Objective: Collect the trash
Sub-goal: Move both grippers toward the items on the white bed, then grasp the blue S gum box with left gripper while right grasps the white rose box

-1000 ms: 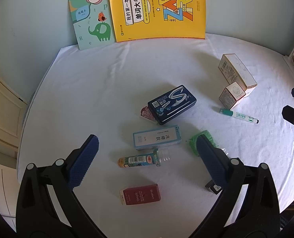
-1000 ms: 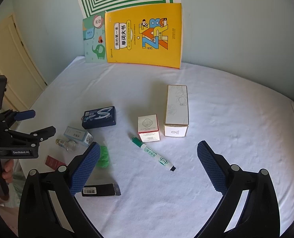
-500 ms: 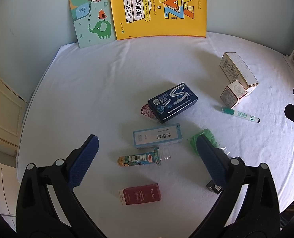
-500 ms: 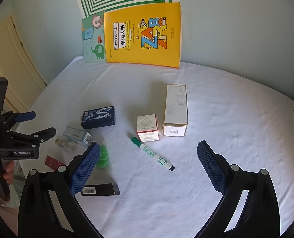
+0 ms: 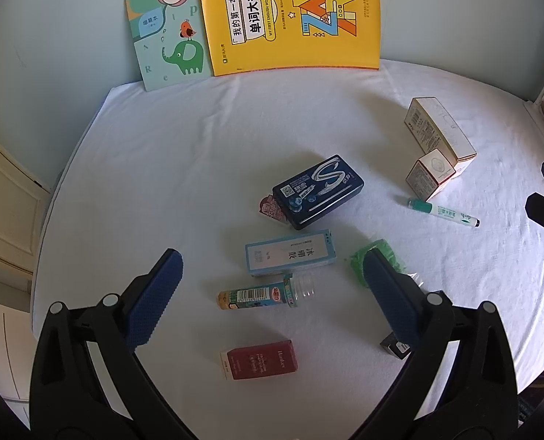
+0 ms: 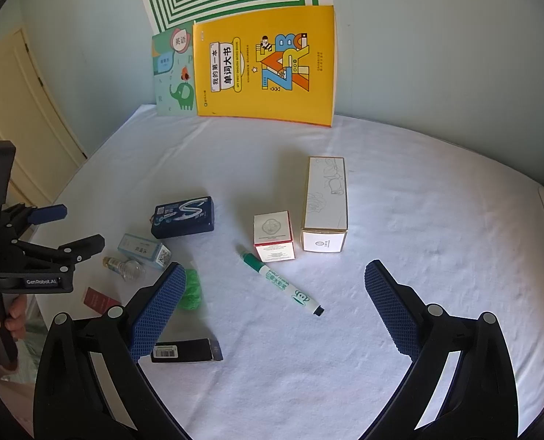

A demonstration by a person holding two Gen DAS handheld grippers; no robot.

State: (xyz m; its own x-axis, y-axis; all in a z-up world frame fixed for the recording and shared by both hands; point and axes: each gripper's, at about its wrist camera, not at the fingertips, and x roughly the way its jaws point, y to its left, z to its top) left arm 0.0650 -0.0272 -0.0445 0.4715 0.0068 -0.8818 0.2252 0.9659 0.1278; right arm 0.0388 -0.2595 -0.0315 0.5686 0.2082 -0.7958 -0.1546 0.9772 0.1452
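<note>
Small items lie on a white table (image 5: 198, 154). My left gripper (image 5: 270, 289) is open and empty, hovering over a small bottle (image 5: 264, 295), a pale blue box (image 5: 290, 253) and a red box (image 5: 259, 359). A dark blue tin (image 5: 318, 190) lies beyond, and a crumpled green wrapper (image 5: 360, 262) sits by the right finger. My right gripper (image 6: 274, 310) is open and empty above a green marker (image 6: 281, 284). A small red-and-white box (image 6: 274, 234) and a tall white box (image 6: 325, 205) stand behind the marker. A black box (image 6: 186, 352) lies by its left finger.
Two books, yellow (image 5: 290, 18) and teal (image 5: 167, 36), lean on the wall at the back of the table. The left gripper and the hand holding it show at the left of the right wrist view (image 6: 52, 234). A cream door (image 6: 15, 117) is at left.
Both cameras have shifted slightly; the items sit a little lower in the left wrist view. No object has moved, and both grippers stay open.
</note>
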